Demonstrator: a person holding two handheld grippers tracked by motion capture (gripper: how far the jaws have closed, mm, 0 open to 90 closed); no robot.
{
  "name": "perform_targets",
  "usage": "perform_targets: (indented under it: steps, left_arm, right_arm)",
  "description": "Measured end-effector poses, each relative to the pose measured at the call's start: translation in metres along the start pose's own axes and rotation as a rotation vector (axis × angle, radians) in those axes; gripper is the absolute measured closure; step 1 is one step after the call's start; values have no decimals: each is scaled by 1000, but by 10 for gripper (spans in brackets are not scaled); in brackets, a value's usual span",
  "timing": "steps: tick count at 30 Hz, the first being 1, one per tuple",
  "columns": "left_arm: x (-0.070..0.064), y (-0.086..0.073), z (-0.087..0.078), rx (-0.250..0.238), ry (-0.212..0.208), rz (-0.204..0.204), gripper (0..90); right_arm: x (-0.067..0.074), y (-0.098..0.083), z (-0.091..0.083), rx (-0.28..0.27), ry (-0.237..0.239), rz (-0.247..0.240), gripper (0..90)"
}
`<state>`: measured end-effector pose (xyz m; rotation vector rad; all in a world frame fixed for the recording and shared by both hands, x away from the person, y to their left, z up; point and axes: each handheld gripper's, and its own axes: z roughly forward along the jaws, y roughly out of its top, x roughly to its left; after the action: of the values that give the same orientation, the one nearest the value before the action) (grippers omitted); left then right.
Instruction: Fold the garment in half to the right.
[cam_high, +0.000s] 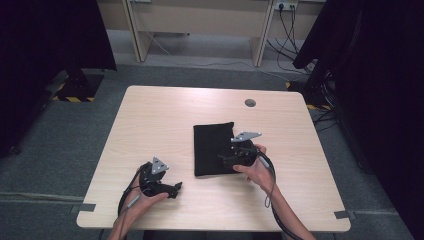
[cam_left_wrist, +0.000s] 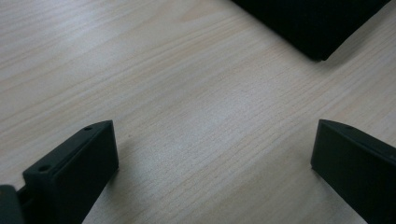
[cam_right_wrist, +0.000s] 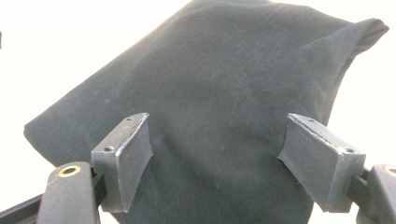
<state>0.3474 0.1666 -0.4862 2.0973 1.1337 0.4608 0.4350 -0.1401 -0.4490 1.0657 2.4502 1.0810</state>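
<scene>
A folded black cloth (cam_high: 212, 147) lies flat near the middle of the light wooden table (cam_high: 165, 115). My right gripper (cam_high: 235, 156) hovers over the cloth's near right part. In the right gripper view its jaws stand wide apart above the dark fabric (cam_right_wrist: 224, 84), and the right gripper (cam_right_wrist: 215, 154) is open with nothing pinched. My left gripper (cam_high: 172, 189) rests low at the table's front left, pointing towards the cloth. In the left gripper view the left gripper (cam_left_wrist: 212, 158) is open over bare wood, with a corner of the cloth (cam_left_wrist: 308, 23) beyond it.
A round cable hole (cam_high: 250, 103) sits in the table's far right part. Black curtains (cam_high: 380, 75) hang on both sides. A desk frame (cam_high: 200, 30) and cables stand behind the table. Grey tape (cam_high: 345, 214) marks the floor by the near corners.
</scene>
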Motion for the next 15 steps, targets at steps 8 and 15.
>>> perform_targets:
  steps: [8,15]
  left_arm:
    - [0,0,0,0,0,0,0]
    - [0,0,0,0,0,0,0]
  right_arm:
    - [-16,-20,-29,-18,-18,6,247]
    - [-24,-40,-41,-24,-25,15,247]
